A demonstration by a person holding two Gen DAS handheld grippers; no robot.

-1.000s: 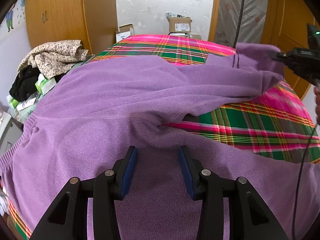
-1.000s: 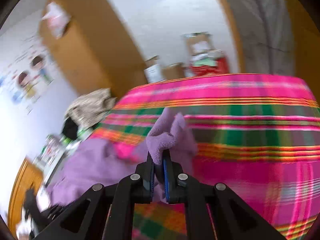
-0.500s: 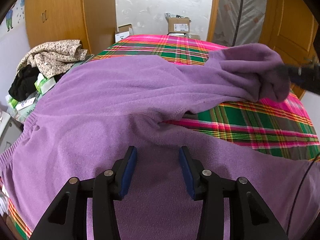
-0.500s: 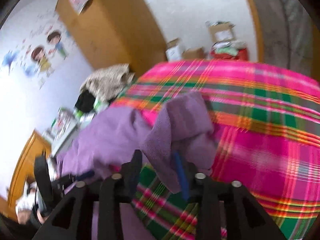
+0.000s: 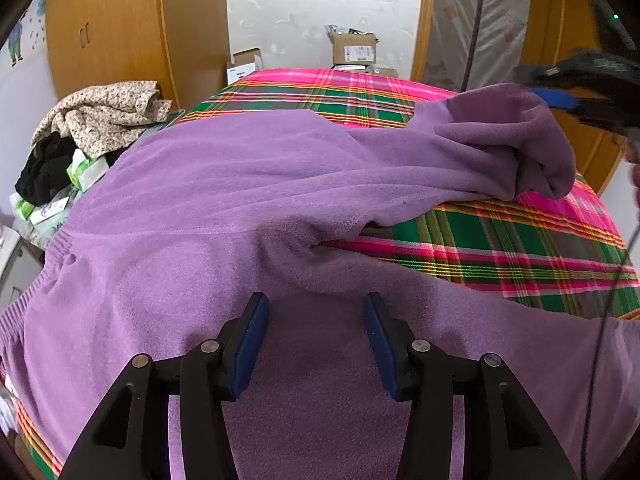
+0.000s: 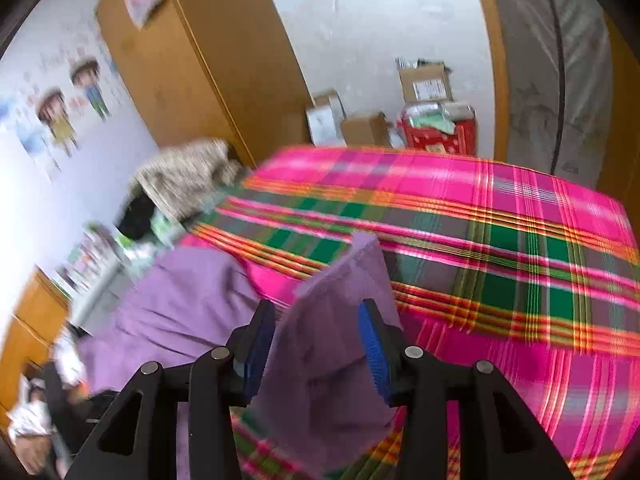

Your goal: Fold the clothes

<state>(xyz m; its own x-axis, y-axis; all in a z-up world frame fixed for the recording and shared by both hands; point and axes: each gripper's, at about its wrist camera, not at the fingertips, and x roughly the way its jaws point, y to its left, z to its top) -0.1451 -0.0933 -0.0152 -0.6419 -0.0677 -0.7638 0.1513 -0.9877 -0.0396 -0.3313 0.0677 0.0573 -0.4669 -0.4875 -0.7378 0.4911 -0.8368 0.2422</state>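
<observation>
Since a second ago the right gripper (image 6: 316,336) has let go: then its blue pads pinched a bunched end of the purple garment (image 5: 240,208), now its jaws stand wide and are opening further, with that end loose between them, pressed by neither pad.

Left wrist view: the left gripper (image 5: 314,332) sits where it was, jaws a little wider than before and opening, hovering over flat purple cloth that no pad grips. The garment is spread over the near part of the bed (image 5: 520,240), its elastic waistband at the left edge. One leg runs up to the right and ends in a slumped, folded heap, where earlier it was pulled out taut; the right gripper shows blurred just above that heap. A thin black cable (image 5: 600,340) crosses the right side. Left of the bed lies a pile of clothes (image 5: 100,112), and boxes (image 5: 354,48) stand past the far end.

Right wrist view: blurred. The leg's end stands up as a peak between the pads, hiding the bed behind it. Only here show wall stickers (image 6: 72,100) and a red box (image 6: 440,132).
</observation>
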